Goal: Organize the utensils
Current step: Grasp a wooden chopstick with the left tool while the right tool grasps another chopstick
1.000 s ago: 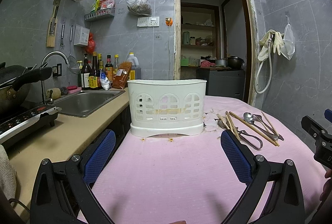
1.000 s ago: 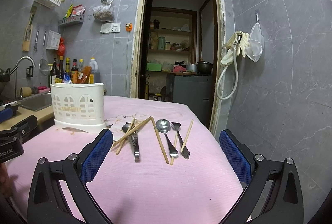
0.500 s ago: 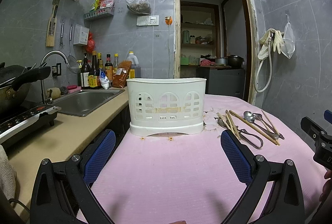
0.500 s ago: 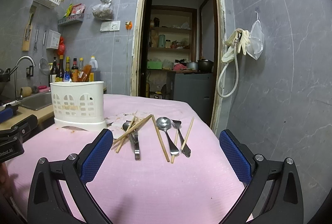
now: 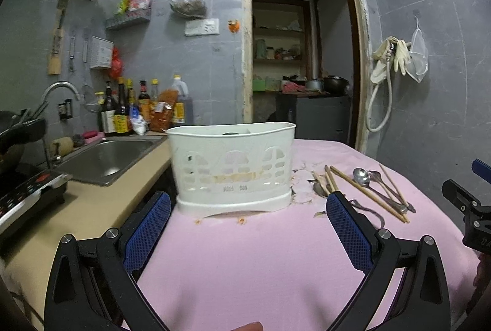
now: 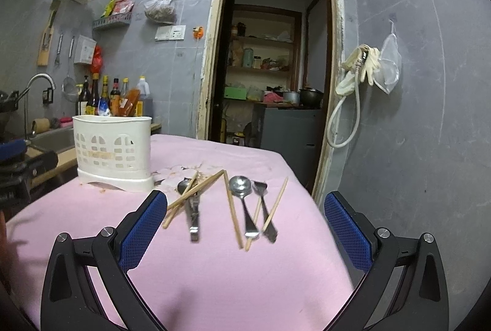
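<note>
Left hand-held gripper [image 5: 248, 226]: jaws wide, nothing held, above the pink-covered bench [image 5: 260, 263]. White caddy [image 5: 232, 167] stands upright straight ahead of it, between the finger lines, apart from both pads. Utensils lie fwd-right of this gripper, just beside the caddy's right side.

Right hand-held gripper [image 6: 245, 226]: jaws wide, empty. Directly ahead of it, loose on the bench: spoon [image 6: 244, 202], fork [image 6: 264, 208], a second spoon [image 6: 191, 208] w/ chopsticks [image 6: 196, 193] crossed over it, more chopsticks either side of the fork. Caddy sits fwd-left of this gripper. No contact w/ any utensil.

Sink [image 5: 106, 159] and bottles [image 5: 122, 110] far left of the left gripper.
</note>
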A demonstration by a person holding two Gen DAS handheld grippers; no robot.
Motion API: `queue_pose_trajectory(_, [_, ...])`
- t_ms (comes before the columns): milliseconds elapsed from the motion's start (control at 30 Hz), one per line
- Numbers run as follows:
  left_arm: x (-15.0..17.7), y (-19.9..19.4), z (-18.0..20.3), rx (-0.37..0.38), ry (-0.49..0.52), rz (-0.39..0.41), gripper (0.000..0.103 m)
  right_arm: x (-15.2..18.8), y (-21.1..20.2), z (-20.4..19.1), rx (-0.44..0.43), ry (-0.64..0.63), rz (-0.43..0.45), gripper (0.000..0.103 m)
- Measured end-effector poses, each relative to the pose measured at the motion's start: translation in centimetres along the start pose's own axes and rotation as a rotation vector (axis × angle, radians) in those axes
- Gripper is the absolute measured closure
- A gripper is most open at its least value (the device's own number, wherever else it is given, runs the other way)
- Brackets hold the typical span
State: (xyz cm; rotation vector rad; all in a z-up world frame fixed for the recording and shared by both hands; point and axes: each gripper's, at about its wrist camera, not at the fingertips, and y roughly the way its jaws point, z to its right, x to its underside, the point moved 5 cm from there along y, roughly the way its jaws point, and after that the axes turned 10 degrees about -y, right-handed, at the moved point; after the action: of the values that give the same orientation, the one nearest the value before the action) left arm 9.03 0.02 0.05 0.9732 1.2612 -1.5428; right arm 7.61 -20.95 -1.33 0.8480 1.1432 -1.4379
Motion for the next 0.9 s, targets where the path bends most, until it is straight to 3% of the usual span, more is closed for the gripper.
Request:
queue_pose_trajectory(233, [-1.4, 4.1, 1.6, 0.151, -0.072, -0.176, 0.004, -0.6, 3.0, 2.9, -0.123, 0.001, -0.059, 0.000])
queue_pose_trajectory(367, [-1.7, 6.1, 3.5, 0.195, -0.042, -0.243, 0.007, -0.4, 5.8, 4.8, -0.207, 0.041, -0.136, 0.002])
queue_pose_trajectory(533, [-1.1, 9.4, 5.9, 0.239, 0.012, -0.362, 0.040, 0.9, 9.4, 6.8, -0.303, 0.111, -0.246, 0.022])
queue_pose_trajectory(600, [-0.5, 10.7, 6.6, 0.259, 0.017, -0.416, 0.049, 1.5, 10.6, 7.3, -0.338, 0.135, -0.284, 0.036])
queue_pose_trajectory(733, [0.4, 13.7, 7.2, 0.259, -0.001, -0.520, 0.070, 2.6, 13.1, 8.3, -0.382, 0.158, -0.362, 0.054])
queue_pose_trajectory(900, [1.2, 16.6, 7.9, 0.241, 0.001, -0.581, 0.074, 3.9, 16.2, 9.4, -0.427, 0.196, -0.450, 0.073])
